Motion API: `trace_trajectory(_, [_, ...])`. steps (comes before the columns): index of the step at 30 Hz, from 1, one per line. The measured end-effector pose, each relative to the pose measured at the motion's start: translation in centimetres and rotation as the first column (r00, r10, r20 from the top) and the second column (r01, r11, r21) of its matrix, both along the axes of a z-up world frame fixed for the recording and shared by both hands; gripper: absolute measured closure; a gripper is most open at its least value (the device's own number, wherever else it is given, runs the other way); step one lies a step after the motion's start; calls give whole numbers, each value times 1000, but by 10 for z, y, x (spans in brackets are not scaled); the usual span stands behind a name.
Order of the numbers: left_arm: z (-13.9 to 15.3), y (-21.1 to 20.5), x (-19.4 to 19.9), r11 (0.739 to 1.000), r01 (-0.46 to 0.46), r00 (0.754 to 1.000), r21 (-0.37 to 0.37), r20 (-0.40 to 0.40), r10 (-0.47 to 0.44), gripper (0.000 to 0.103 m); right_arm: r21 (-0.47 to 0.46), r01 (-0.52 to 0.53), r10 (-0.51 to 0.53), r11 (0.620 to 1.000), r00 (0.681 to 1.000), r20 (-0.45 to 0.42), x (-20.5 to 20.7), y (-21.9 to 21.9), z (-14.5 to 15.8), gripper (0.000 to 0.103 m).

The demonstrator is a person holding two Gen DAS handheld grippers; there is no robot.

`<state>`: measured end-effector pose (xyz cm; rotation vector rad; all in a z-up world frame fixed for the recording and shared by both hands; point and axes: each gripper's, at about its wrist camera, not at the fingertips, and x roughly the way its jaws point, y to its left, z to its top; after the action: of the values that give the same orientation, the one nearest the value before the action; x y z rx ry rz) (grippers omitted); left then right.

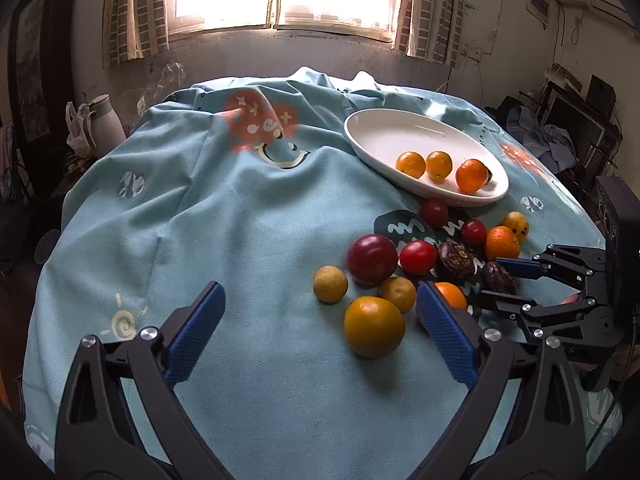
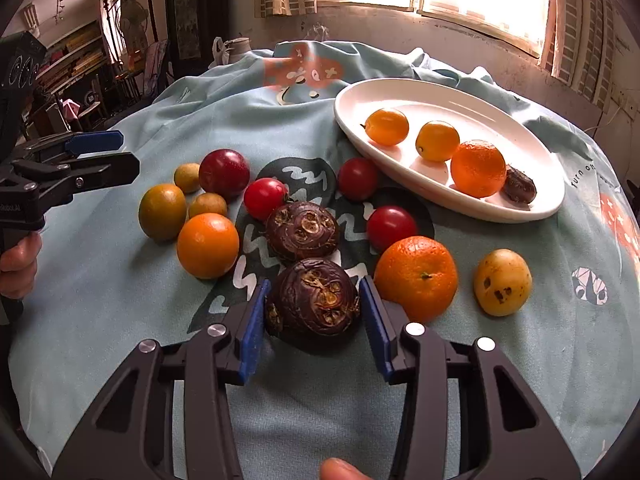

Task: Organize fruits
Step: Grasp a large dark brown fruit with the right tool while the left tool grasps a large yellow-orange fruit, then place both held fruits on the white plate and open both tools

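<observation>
A white oval plate (image 2: pixel 532 208) (image 1: pixel 360 136) holds two small yellow-orange fruits, an orange (image 2: pixel 478 168) and a dark brown piece (image 2: pixel 519 189). Loose fruit lies on the blue cloth in front of it: red ones, yellow-green ones, oranges and two dark purple-brown wrinkled fruits. My right gripper (image 2: pixel 313 306) (image 1: pixel 494 280) has its blue pads on both sides of the nearer dark wrinkled fruit (image 2: pixel 314 298), which rests on the cloth. My left gripper (image 1: pixel 320 304) (image 2: pixel 120 156) is open and empty, left of the pile; a large yellow-orange fruit (image 1: pixel 374 326) lies just inside its right finger.
A blue patterned cloth (image 1: pixel 240 220) covers the round table. A spotted yellow fruit (image 2: pixel 502 282) and an orange (image 2: pixel 416 278) lie right of my right gripper. A white jug (image 1: pixel 106 120) stands beyond the table's far left edge. Cluttered shelves and a window line the walls.
</observation>
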<state>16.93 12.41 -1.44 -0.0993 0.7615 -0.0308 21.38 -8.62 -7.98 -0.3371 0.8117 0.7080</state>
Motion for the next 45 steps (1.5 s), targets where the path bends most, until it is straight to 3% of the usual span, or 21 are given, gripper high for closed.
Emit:
trace_trajectory(4, [-6,-9,-1,996,84,996,-15,-22,-85,9,38,5,-3,999,999,-44,-3,-9,7,57])
trace_trajectory(7, [-14,-26,3,988,150,987,26,-61,-149,27,45,15,-13,999,999,-43,-6,-14,10,57])
trace_trajectory(9, [-21,-35,5,983,173,982,61,-88,-168,33,41,22,-19,999,998,-60,-5,-15,8,57])
trace_trajectory(16, [-34,-43,9,979,173,979,111,-124,-159,39,32,30,-27,999,997,-71,-5,-15,5,57])
trace_trajectory(20, [-35,-41,11,980,168,980,106,-129,-154,48,30,31,-29,999,997,-75,-5,-15,4,57])
trace_trajectory(24, [-36,-41,13,980,169,979,103,-128,-156,49,27,31,-28,999,996,-79,-4,-15,3,57])
trace_trajectory(27, [-38,-42,13,979,174,978,103,-133,-159,63,26,29,-27,999,997,-78,-4,-16,3,57])
trace_trajectory(34, [-33,-41,10,983,162,981,87,-117,-151,64,48,15,-10,999,995,-96,-5,-17,6,57])
trace_trajectory(38, [-15,-37,3,987,162,985,4,-59,-161,64,125,1,8,992,997,-73,-6,-23,20,57])
trace_trajectory(41, [3,-44,14,985,174,984,4,-35,-174,64,235,104,-106,966,994,-3,8,-40,40,57])
trace_trajectory(45, [24,-63,56,981,192,981,23,-11,-191,64,317,246,-276,916,960,52,44,-61,53,57])
